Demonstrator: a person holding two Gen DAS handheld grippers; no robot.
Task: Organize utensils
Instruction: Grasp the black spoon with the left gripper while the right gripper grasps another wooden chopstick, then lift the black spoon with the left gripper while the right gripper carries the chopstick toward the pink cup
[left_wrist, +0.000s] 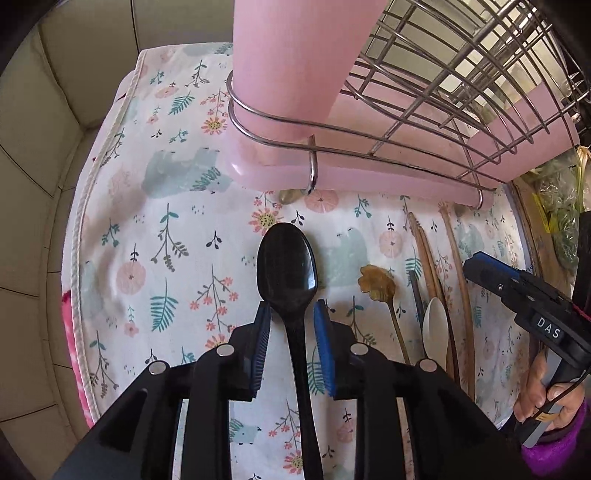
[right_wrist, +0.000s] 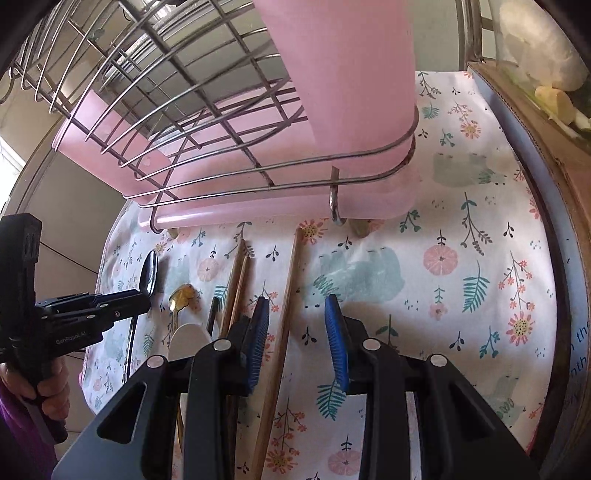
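**Black spoon between my left jaws, chopstick between my right**

Floral cloth (left_wrist: 155, 206) covered the table, its corded hem curving down the far left with bare tile beyond it. That left stretch of cloth lay free of utensils. My left gripper (left_wrist: 291, 325) pointed steeply down, jaws partly apart, and the black spoon (left_wrist: 287, 264) lay on the cloth with its handle running between my blue pads (left_wrist: 325, 343); a gap showed on each side, so nothing was clamped.

Behind the spoon stood the wire rack (left_wrist: 436, 96) on its pink drip tray (left_wrist: 369, 177), a pink cup (left_wrist: 291, 59) at its left corner. I could not tell what the cup or the rack held. The tray's front edge sat near the spoon's bowl.

Further right lay the gold spoon (left_wrist: 376, 284), the white spoon (left_wrist: 436, 328) and the wooden chopsticks (left_wrist: 428, 258), side by side and close together.

My right gripper (right_wrist: 299, 332) hung over that group, jaws partly apart, with one long chopstick (right_wrist: 284, 317) passing between them close to the left pad, not visibly pinched. To its right the cloth was open as far as a cardboard box (right_wrist: 532, 147) along the edge.
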